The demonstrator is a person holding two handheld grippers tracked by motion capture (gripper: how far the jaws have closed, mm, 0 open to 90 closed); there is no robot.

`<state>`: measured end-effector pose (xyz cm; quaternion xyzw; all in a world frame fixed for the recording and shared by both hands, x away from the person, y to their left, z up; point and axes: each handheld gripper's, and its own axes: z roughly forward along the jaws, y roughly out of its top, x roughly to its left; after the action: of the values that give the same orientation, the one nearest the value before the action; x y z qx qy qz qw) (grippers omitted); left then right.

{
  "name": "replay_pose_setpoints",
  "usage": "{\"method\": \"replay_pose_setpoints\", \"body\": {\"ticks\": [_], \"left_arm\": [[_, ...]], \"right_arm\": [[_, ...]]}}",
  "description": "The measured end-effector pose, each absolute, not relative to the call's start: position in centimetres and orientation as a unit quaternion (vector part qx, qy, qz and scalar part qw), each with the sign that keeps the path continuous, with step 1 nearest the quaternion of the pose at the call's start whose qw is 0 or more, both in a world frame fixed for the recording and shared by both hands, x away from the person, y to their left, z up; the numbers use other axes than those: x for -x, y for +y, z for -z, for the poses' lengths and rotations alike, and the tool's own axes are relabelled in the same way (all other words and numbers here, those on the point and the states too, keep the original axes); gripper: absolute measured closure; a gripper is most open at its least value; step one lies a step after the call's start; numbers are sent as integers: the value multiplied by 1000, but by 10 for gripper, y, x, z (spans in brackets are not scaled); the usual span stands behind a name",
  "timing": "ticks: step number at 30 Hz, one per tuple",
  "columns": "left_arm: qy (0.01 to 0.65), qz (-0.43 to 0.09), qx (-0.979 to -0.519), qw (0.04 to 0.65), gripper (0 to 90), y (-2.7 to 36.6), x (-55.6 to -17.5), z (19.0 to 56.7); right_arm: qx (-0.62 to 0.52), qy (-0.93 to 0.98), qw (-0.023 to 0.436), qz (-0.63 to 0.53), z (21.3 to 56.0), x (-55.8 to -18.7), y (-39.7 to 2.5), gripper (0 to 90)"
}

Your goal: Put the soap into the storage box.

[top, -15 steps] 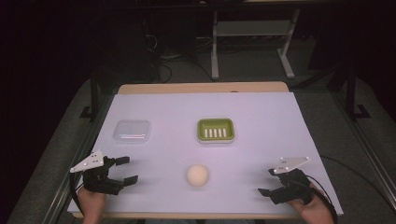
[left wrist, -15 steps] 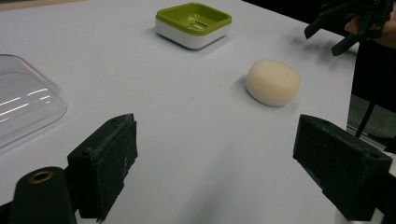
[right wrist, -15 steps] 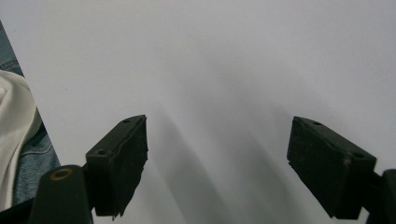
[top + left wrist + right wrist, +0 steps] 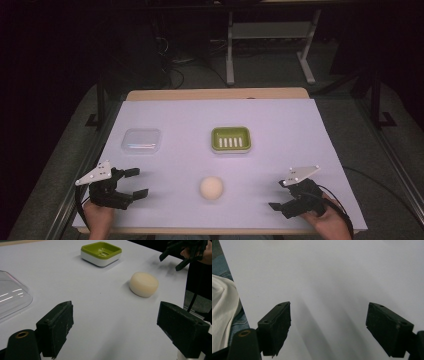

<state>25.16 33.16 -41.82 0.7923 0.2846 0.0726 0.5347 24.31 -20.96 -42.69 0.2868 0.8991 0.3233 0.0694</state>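
Observation:
A round cream soap bar (image 4: pixel 211 188) lies on the white table near the front, between my two grippers. Behind it stands a green and white soap dish (image 4: pixel 230 139) with a slotted bottom and nothing in it. A clear plastic lid (image 4: pixel 141 141) rests at the left. My left gripper (image 4: pixel 138 182) is open at the front left, and its own view looks toward the soap bar (image 4: pixel 144 284) and the dish (image 4: pixel 101 253). My right gripper (image 4: pixel 279 196) is open at the front right over bare table (image 4: pixel 332 277). Nothing is between either pair of jaws.
The table top (image 4: pixel 280 125) is covered in white, with a wooden strip along its far edge. The person's clothing (image 4: pixel 222 315) shows past the table's near edge in the right gripper view. Beyond the table the floor is dark, with a metal frame (image 4: pixel 270 35) and cables.
My right gripper has edged slightly to the left. The left gripper and the objects have not moved.

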Motion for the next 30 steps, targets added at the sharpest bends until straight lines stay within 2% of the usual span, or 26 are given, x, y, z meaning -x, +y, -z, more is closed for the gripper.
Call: {"method": "replay_pose_setpoints", "body": {"ticks": [30], "left_arm": [[293, -75, -788, 536, 131, 334, -249, 418]], "right_arm": [[-224, 923, 44, -308, 406, -268, -155, 173]]}}
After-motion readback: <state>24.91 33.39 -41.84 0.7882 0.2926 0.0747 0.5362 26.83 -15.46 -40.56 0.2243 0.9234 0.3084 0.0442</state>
